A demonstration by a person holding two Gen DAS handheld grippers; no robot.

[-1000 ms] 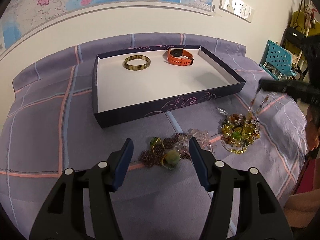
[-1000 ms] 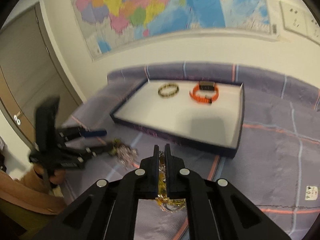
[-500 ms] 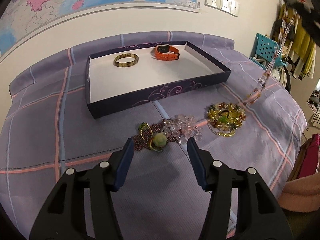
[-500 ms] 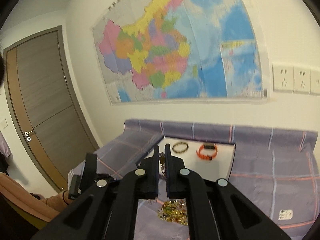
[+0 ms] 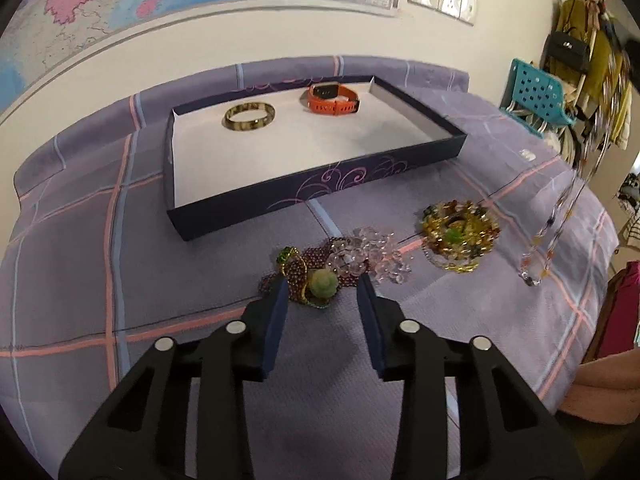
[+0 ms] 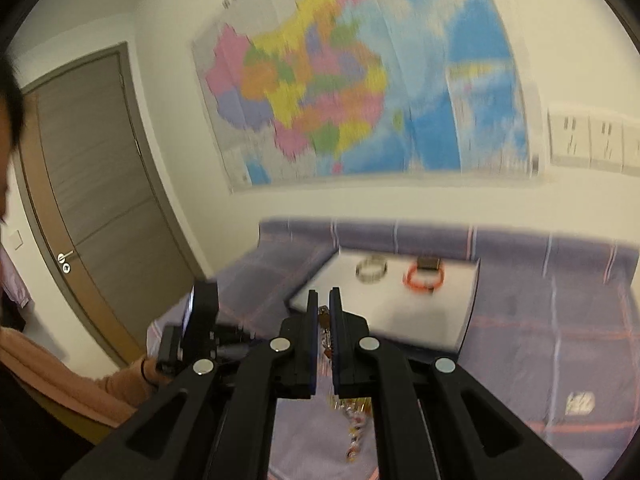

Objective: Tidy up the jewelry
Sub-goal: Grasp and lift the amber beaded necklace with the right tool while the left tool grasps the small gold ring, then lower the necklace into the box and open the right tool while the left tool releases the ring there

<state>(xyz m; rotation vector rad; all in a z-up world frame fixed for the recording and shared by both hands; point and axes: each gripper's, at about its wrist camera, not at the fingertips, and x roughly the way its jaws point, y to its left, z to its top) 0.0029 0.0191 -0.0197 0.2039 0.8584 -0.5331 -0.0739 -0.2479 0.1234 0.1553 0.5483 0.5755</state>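
A dark blue tray [image 5: 320, 184] with a white floor holds a tortoiseshell bangle [image 5: 249, 116] and an orange watch [image 5: 333, 98]. In front of it lie a dark red bead bracelet with a green ball [image 5: 316, 276], a clear crystal bracelet [image 5: 370, 250] and a yellow bead pile [image 5: 460, 234]. My left gripper [image 5: 322, 286] is open and empty just before the red beads. My right gripper [image 6: 324, 300] is shut on a beaded necklace [image 6: 354, 436], which hangs high over the bed; it also shows in the left wrist view [image 5: 560, 216].
The purple plaid bed cover [image 5: 100, 240] fills the scene. A map [image 6: 352, 92] hangs on the back wall. A teal chair [image 5: 536, 96] and hanging bags stand at the right. A brown door [image 6: 92, 184] is at the left.
My right gripper has lifted the necklace off the yellow pile and raised it high; the strand now hangs free at the right. My left gripper has edged closer to the red beads.
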